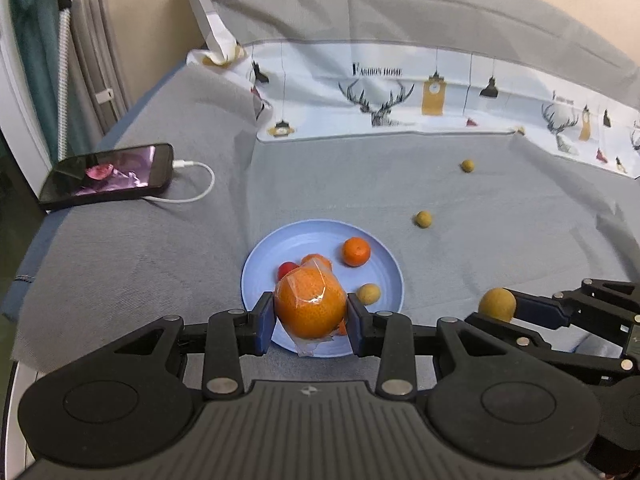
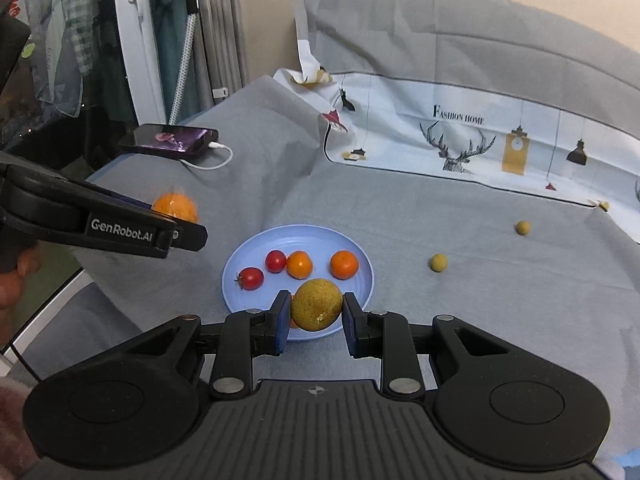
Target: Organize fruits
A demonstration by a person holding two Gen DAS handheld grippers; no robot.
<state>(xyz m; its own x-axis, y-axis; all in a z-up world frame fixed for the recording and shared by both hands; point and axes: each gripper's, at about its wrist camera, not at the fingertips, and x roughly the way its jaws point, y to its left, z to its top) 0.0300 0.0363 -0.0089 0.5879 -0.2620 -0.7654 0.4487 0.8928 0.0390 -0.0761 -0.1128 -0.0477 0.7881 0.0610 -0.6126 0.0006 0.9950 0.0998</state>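
My left gripper (image 1: 311, 313) is shut on a plastic-wrapped orange (image 1: 310, 306) and holds it above the near rim of the blue plate (image 1: 280, 244). My right gripper (image 2: 316, 312) is shut on a yellow-brown round fruit (image 2: 317, 304), held over the near edge of the plate (image 2: 256, 250). On the plate lie two cherry tomatoes (image 2: 251, 278), small oranges (image 2: 344, 265) and, in the left wrist view, one yellow-brown fruit (image 1: 368, 294). Two more yellow-brown fruits (image 2: 438, 262) (image 2: 523, 227) lie loose on the grey cloth to the right.
A phone (image 1: 108, 176) with a white charging cable (image 1: 196, 184) lies at the far left of the grey cloth. A printed white cloth (image 1: 440, 96) runs along the back. A clothes rack and pole (image 2: 184, 52) stand beyond the left edge.
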